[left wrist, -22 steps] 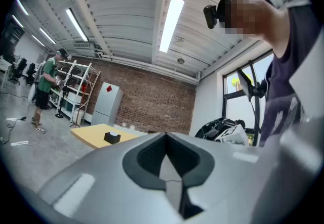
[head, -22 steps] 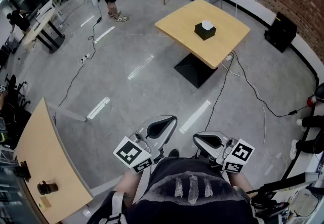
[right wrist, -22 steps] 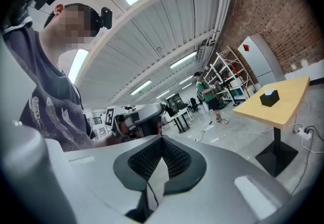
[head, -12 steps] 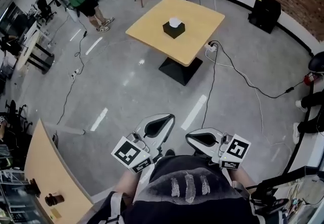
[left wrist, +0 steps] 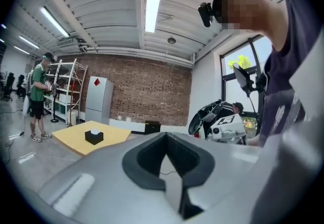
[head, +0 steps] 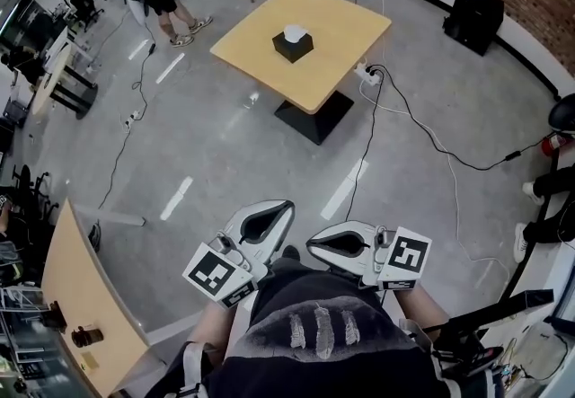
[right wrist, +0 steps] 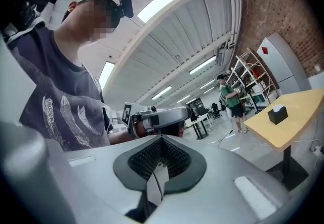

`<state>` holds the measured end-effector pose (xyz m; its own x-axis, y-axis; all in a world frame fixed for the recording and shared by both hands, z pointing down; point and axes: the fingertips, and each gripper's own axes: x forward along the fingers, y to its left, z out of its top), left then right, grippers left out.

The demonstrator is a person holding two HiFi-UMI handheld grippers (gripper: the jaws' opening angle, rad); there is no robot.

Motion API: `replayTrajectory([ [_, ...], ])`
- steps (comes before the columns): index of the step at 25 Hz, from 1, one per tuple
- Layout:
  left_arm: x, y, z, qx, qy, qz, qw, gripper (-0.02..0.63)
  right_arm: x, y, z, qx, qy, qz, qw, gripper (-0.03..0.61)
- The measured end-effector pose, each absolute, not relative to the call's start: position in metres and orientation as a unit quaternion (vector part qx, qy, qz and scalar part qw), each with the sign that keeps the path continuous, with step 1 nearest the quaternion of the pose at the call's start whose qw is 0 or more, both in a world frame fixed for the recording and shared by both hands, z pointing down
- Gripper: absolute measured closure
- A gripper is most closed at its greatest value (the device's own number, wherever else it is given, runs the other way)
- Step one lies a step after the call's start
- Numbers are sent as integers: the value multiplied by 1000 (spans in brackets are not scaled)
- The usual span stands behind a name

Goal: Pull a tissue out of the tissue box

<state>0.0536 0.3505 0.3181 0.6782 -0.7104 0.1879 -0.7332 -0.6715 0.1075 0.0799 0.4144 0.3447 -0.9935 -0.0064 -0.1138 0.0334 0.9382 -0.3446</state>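
The left gripper [head: 269,215] and the right gripper [head: 325,242] are hanging near the person's body, jaws pressed together on nothing — the black tissue box [head: 292,46] is sitting on the yellow bench [head: 346,23] well apart across the floor, white tissue [head: 294,31] sticking up.
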Motion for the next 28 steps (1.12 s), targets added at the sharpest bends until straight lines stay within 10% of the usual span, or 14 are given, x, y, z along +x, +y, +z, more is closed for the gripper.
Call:
replayTrajectory([
  [28,17,273,288,967,-201,-68,139,613,-17,333,313,60,980,-183,-54,581],
])
